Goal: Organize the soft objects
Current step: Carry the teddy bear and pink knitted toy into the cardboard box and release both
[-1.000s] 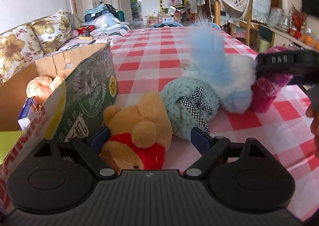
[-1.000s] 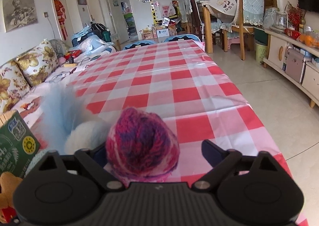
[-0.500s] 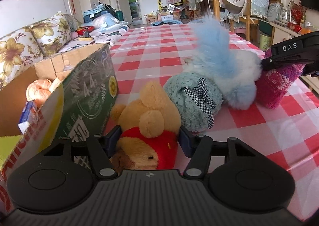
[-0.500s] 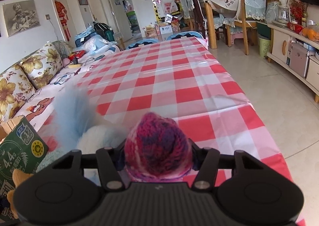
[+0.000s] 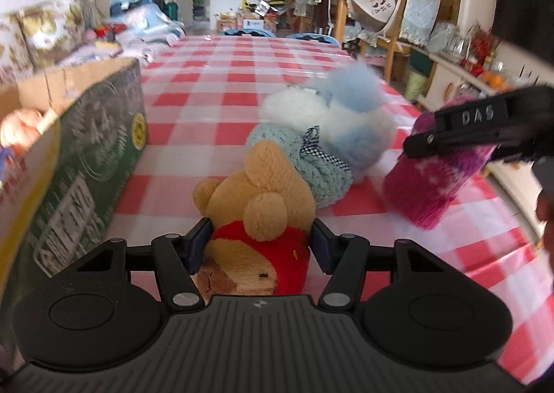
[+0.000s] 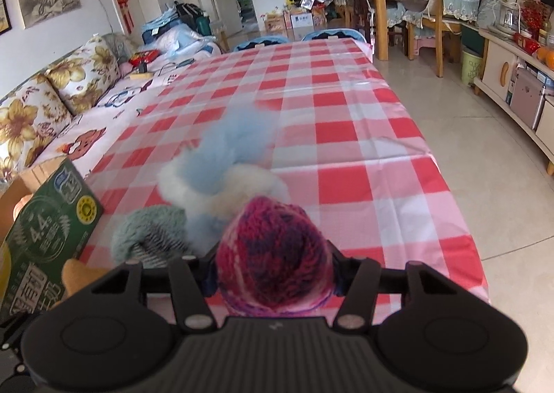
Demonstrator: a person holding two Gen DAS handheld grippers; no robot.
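At the bottom centre of the left wrist view, the left gripper [image 5: 259,244] has just closed its jaws on the yellow bear plush [image 5: 258,219], both blue pads pressing the sides of its red shirt while its head lies toward the camera on the table [image 5: 214,108]. Just beyond the bear, touching it, sits the teal knitted hat [image 5: 304,164] with a checked bow, and behind that the fluffy white and blue plush [image 5: 346,115]. At the left edge of the frame stands the green cardboard box [image 5: 97,150], open at the top (something pale orange shows inside it). In the right wrist view the right gripper [image 6: 273,275], its jaws also just closed, clamps the magenta knitted hat [image 6: 273,254] at the lower centre; in the left wrist view that hat [image 5: 439,181] appears at the right, tilted, with its lower rim close to the red and white checked cloth.
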